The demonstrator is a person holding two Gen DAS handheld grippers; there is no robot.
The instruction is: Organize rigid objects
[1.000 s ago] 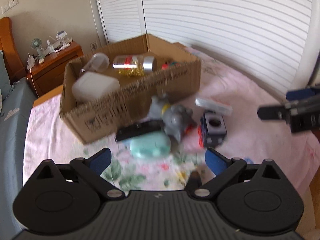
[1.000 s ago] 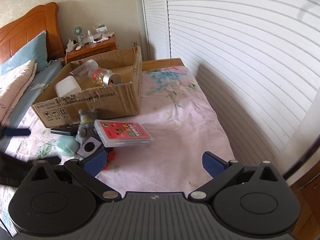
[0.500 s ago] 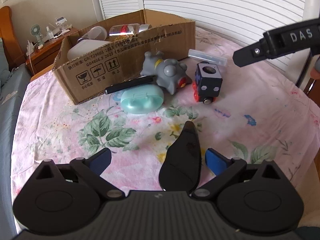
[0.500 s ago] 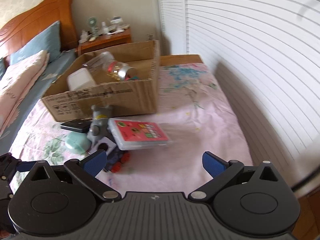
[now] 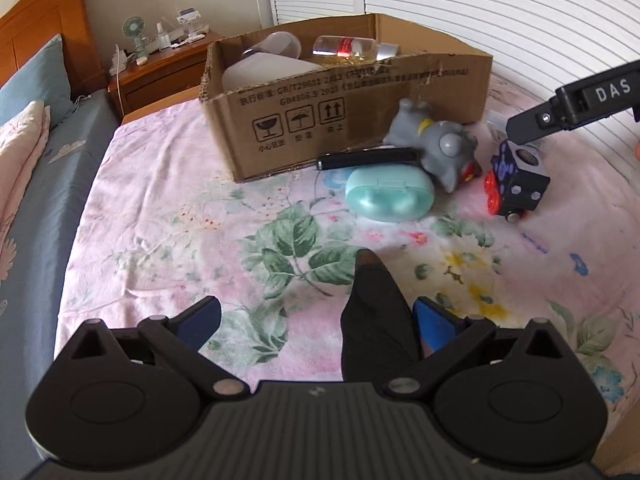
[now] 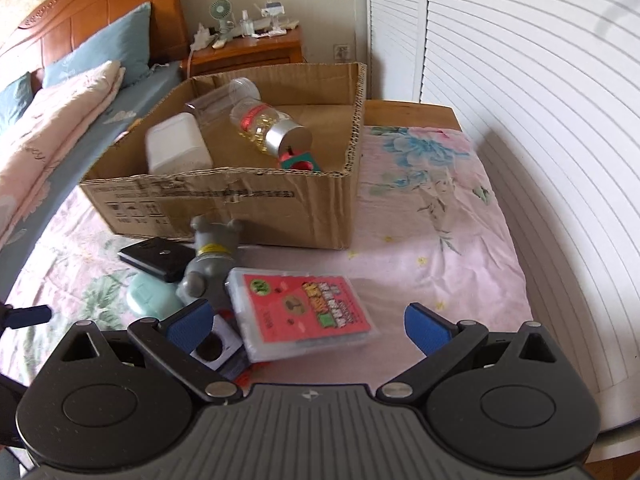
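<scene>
A cardboard box (image 5: 304, 120) stands on the flowered bedspread and holds a white container (image 6: 176, 146), a clear jar (image 6: 224, 98) and a bottle with a silver cap (image 6: 272, 126). In front of it lie a grey toy animal (image 5: 436, 144), a mint case (image 5: 390, 194), a black flat device (image 5: 368, 158), a black cube toy with red wheels (image 5: 518, 186) and a clear card case with a red label (image 6: 304, 314). My left gripper (image 5: 316, 316) is open over the bedspread; a black pointed object (image 5: 376, 320) lies by its right finger. My right gripper (image 6: 306, 322) is open, just above the card case.
A wooden nightstand (image 6: 248, 46) with a small fan and bottles stands behind the box. Pillows and a headboard (image 6: 80, 12) are at the left. White louvred doors (image 6: 520, 80) run along the right. The bed's far right edge (image 6: 412, 106) is bare wood.
The left gripper has pulled back and swung left, away from the objects. The right gripper has moved closer to the box and lower over the card case. Both stay open.
</scene>
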